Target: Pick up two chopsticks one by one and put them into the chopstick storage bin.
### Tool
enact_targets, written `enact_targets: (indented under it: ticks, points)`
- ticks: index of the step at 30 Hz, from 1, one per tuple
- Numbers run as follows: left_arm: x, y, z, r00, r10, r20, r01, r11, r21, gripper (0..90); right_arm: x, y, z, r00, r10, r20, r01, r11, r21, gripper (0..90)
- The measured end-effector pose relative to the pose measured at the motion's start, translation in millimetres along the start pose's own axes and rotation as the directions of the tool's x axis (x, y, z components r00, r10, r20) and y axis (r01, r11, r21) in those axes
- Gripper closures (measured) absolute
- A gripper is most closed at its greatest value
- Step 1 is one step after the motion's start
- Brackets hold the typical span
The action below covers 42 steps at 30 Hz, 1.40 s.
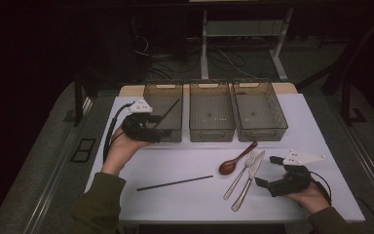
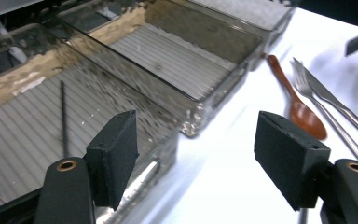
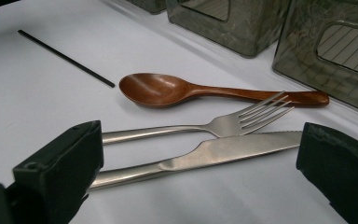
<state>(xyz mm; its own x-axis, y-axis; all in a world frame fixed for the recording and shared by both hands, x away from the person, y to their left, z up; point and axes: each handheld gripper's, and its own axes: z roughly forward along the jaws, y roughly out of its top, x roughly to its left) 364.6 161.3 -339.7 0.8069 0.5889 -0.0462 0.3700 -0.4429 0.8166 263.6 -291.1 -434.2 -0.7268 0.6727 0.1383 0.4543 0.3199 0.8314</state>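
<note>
Room: dark all round, with cables and the legs of a stand on the floor behind a white table [image 1: 190, 165].
Bins: three clear, smoky bins stand side by side along the far edge of the table, the left bin [image 1: 164, 111], the middle bin [image 1: 211, 110] and the right bin [image 1: 260, 110].
Left gripper [image 1: 148, 127]: held at the near front corner of the left bin, its jaws wide apart with nothing between them; the left gripper view looks across the ribbed floors of the bins.
Stick in the bin [image 2: 64, 119]: a thin black stick lies inside the left bin, one end leaning toward the far wall.
Stick on the table [image 1: 175, 183]: a second black stick lies flat on the near part of the table, well apart from both grippers.
Right gripper [image 1: 272, 174]: rests low at the near right of the table, just beside the cutlery handles, jaws spread wide and gripping nothing.
Spoon [image 3: 177, 89]: brown and wooden, lying with its handle pointing toward the bins.
Fork [image 3: 200, 127]: metal, just beside the spoon.
Knife [image 3: 214, 151]: metal, alongside the fork, its handle end nearest the right gripper.
</note>
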Motion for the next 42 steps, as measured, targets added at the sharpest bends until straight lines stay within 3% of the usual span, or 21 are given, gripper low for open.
enact_targets:
  ticks: [11,20,33,40,42]
  points:
    - [-24.2,-34.9,0.1,0.9968,0.04,0.069,-0.037,0.9985,-0.041,26.8,-0.2,0.0,-0.3,1.0,0.004,0.0,-0.004,1.0,0.0,0.1]
    - [-41.5,-62.5,1.5,0.9924,0.069,0.102,-0.066,0.9974,-0.03,31.8,-0.3,0.1,-0.7,1.0,0.001,0.0,-0.001,1.0,-0.002,0.1]
    - [-53.9,-98.4,1.2,0.9817,0.08,0.172,-0.084,0.9963,0.017,57.3,0.3,0.2,-0.4,1.0,0.0,0.0,0.0,1.0,-0.004,0.1]
    - [-57.6,-111.8,2.9,0.9783,0.061,0.198,-0.071,0.9966,0.042,69.5,-0.1,0.3,0.0,1.0,-0.004,0.001,0.004,1.0,-0.004,0.1]
    - [-57.2,-114.0,3.6,0.9765,0.071,0.203,-0.085,0.9948,0.057,72.9,0.0,0.3,-0.2,1.0,-0.002,0.001,0.002,1.0,-0.004,0.1]
